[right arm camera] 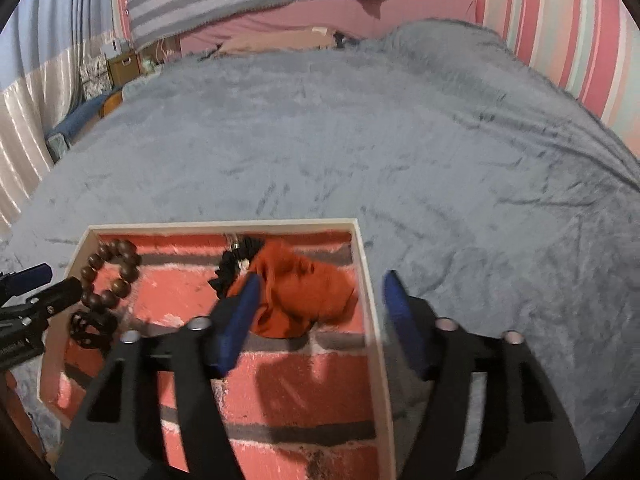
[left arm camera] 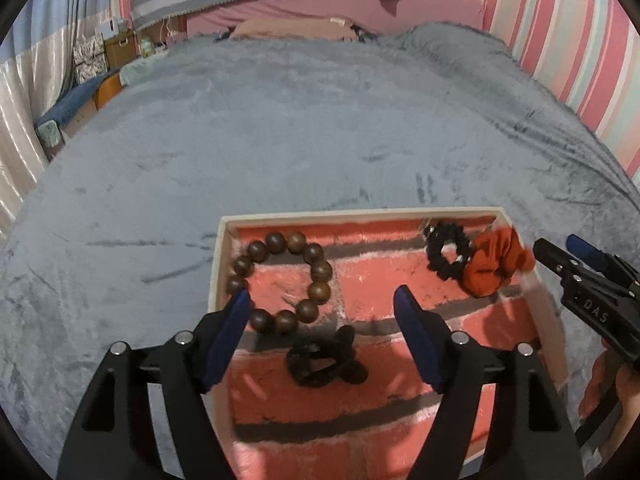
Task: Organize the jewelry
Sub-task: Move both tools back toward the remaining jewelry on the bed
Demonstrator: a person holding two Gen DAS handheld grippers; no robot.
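Lying in tray: orange scrunchie below wide R jaws, bead bracelet below wide L jaws.

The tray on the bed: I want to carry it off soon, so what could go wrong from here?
The tray sits on a soft grey blanket, so it may tip when lifted. The orange scrunchie lies on the black scrunchie at the far right corner, so the two could snag or spill over the low rim. The black claw clip and bead bracelet lie loose and may slide. Both grippers, left and right, are open, holding nothing.
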